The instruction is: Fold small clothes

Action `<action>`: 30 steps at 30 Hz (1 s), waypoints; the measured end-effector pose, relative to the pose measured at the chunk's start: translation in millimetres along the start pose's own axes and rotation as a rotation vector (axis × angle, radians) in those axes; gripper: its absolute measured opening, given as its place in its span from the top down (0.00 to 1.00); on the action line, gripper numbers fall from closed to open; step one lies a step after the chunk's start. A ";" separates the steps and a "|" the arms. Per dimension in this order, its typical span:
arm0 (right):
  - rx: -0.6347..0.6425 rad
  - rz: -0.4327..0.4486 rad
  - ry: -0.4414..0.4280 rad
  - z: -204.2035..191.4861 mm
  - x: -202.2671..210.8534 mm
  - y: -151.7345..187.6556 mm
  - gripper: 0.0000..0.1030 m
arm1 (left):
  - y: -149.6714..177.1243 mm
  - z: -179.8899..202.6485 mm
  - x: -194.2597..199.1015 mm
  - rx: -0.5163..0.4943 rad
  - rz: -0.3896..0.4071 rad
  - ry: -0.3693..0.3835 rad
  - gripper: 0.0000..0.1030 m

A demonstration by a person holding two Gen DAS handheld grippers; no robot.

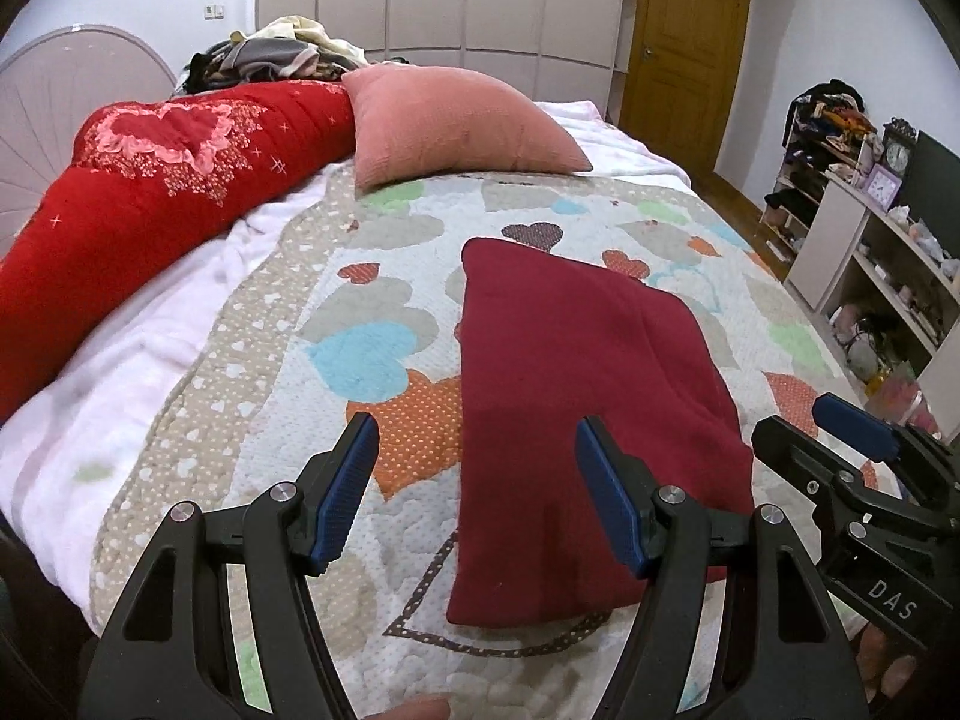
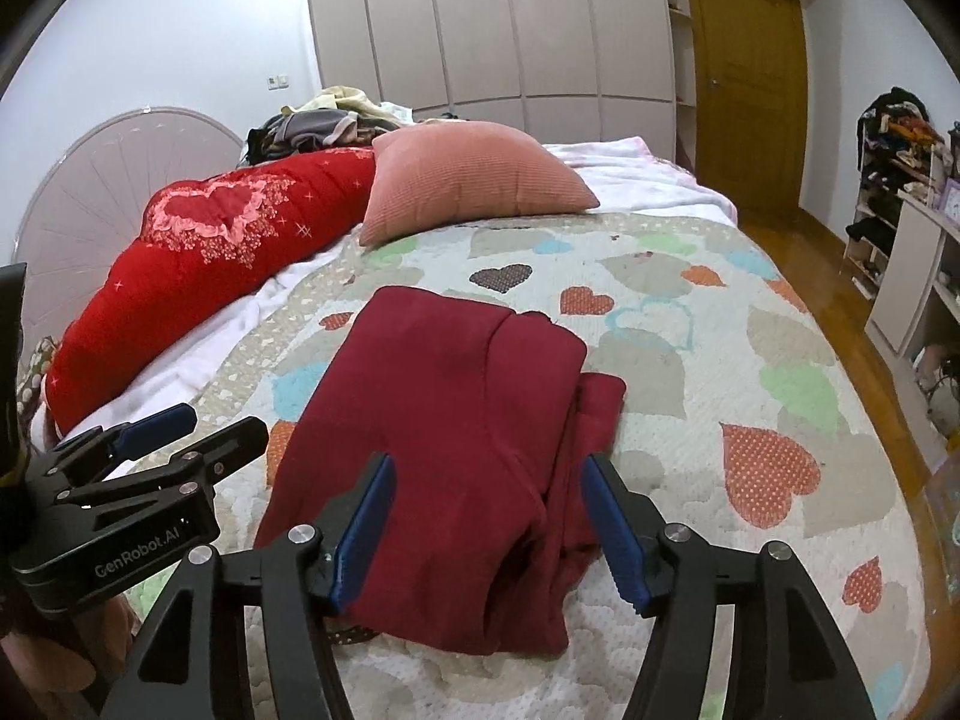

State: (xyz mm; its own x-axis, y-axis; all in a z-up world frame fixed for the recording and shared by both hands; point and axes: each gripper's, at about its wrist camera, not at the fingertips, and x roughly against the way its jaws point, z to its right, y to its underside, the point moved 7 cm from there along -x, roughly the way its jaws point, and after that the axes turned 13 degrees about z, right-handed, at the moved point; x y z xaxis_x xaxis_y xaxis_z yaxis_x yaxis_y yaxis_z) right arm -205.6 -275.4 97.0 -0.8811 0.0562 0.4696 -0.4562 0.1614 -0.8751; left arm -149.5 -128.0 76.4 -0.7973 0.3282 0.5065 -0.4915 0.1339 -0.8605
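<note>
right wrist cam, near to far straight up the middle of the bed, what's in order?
right gripper, jaws open → folded dark red garment on the heart quilt → pink pillow → pile of clothes → wardrobe doors.

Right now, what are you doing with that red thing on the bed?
A person is folding small clothes on the bed, with a two-finger tool in each hand. The dark red garment lies folded on the heart-patterned quilt. Neither tool holds it: the left gripper and the right gripper both hover over its near end with jaws open and nothing pinched. A pink cushion and a red pillow lie further up the bed.
</note>
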 end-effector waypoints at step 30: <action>-0.024 -0.043 -0.007 -2.9 -4.9 6.2 0.38 | 4.7 2.8 -3.0 -0.037 -0.003 -0.022 0.34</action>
State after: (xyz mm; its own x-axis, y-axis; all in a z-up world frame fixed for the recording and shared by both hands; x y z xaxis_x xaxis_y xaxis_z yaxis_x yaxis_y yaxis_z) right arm -203.7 -271.8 89.6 -0.8615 0.0422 0.5060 -0.4907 0.1872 -0.8510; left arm -150.4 -131.0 70.9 -0.8035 0.3068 0.5102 -0.4812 0.1699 -0.8600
